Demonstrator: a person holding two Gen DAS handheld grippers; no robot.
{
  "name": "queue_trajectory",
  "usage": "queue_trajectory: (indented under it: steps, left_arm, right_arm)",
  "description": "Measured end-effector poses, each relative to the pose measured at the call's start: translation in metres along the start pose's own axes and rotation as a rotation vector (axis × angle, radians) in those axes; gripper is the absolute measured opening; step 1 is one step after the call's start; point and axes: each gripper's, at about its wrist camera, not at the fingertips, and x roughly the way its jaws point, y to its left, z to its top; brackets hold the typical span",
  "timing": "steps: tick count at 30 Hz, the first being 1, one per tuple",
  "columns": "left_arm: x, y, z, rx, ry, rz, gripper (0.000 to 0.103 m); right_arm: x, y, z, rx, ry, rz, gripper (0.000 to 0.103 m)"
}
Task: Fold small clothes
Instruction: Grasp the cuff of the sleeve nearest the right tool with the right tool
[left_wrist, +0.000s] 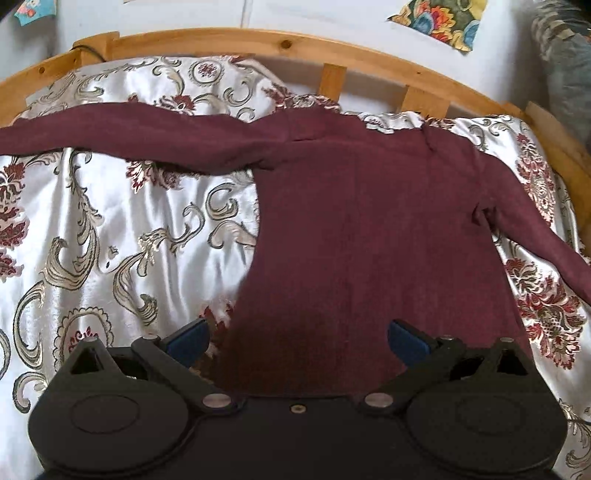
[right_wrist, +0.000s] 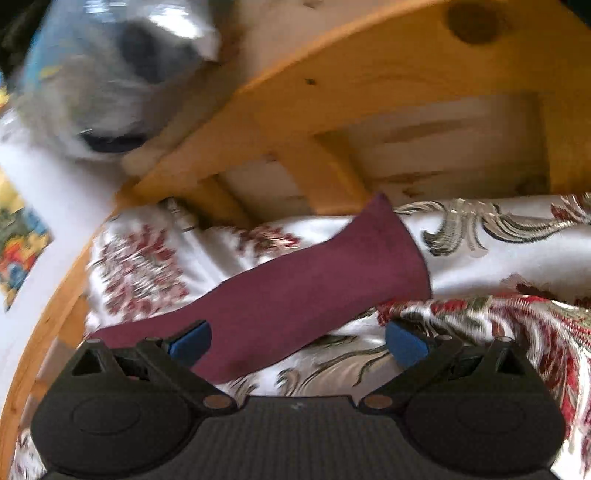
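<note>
"Why are both tongs wide apart, holding nothing?"

"To get ready to grab. The left tongs (left_wrist: 297, 338) hang over the red top's (left_wrist: 362, 221) bottom edge. The right tongs (right_wrist: 297, 338) are over its sleeve (right_wrist: 295, 284), near the bed's (left_wrist: 110, 229) wooden rail (right_wrist: 369, 92)."

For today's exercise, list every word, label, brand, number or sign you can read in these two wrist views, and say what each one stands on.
No readable text in either view.
Maroon top: no label or print shows.
Patterned bedspread: scrolls and flowers only.
Colourful pictures on the wall: pattern only, no lettering legible.
Left gripper and right gripper: no markings seen.
Wooden bed frame: plain.
</note>
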Motion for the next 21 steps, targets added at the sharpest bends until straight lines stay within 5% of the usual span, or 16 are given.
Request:
queue_trajectory:
  steps: [9,13,17,21]
  left_arm:
    - [-0.006,0.003,-0.001,-0.030,-0.005,0.010,0.102]
    - [-0.016,0.002,-0.008,-0.039,-0.025,0.021,0.102]
    - [-0.022,0.002,-0.010,-0.030,-0.046,0.021,0.102]
    - [-0.026,0.003,-0.009,-0.039,-0.060,0.005,0.102]
  right_arm:
    - [0.018,-0.011,-0.005,0.120,-0.085,-0.188,0.058]
    - [0.011,-0.021,-0.013,0.115,-0.147,-0.177,0.021]
    - [0.001,-0.018,-0.017,0.065,-0.194,-0.129,0.011]
    - [-0.015,0.012,-0.020,-0.123,-0.285,-0.107,0.008]
